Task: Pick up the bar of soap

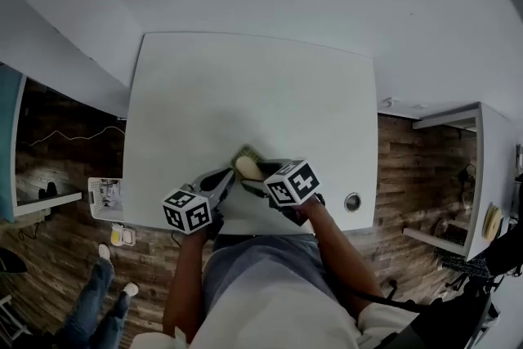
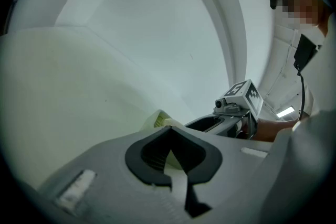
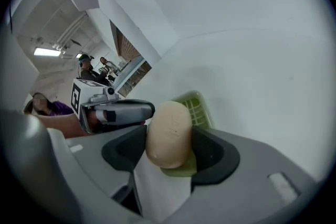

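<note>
- Cream-coloured bar of soap, one: pinched at its sides between the pads of the right tool, directly over a green dish, one.
- Right forearm: reaches in from the near edge of the white surface, tool tilted downward.
- Left tool: jaws together, nothing between them; tip just beside the dish, angled inward toward the right tool.
- Hard to make out: whether the soap touches the dish. In the head view the marker cubes cover much of both tools, and the dish is mostly hidden.
- Count: two tools.
</note>
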A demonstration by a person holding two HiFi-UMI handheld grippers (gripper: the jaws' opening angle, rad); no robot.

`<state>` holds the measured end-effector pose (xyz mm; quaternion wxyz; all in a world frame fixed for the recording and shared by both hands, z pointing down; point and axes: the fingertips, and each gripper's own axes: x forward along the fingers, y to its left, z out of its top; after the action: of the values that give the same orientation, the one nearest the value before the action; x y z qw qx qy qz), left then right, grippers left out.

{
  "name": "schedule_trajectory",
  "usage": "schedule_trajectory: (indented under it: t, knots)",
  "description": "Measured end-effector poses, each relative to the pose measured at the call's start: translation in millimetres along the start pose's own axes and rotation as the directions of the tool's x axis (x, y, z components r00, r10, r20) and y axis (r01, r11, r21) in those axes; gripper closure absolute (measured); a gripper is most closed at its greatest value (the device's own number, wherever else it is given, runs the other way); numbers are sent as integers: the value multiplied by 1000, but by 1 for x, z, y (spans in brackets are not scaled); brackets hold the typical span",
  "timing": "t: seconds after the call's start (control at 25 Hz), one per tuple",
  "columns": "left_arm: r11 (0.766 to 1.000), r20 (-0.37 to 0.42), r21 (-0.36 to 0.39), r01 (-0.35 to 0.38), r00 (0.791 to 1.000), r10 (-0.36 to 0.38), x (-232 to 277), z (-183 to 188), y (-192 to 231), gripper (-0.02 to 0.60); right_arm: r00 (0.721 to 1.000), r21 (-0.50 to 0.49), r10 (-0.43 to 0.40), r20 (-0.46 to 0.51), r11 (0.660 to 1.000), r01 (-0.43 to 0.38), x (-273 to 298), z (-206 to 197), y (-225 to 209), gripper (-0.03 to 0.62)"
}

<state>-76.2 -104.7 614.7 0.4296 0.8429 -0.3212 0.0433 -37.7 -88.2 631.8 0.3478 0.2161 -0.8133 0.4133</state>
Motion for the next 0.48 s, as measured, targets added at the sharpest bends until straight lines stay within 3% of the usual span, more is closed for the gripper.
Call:
schedule_trajectory:
  t: [0.24,0.48]
  knots:
    - [1000,-25,5,4,1000,-3,4,-3,-4,583,988,188,105,112,974,-125,-8,7,0,321]
    - [999,-32,33,34,999,-33,11,0,-16,583,968,228,169,186,951,-209,-15,16,3,321]
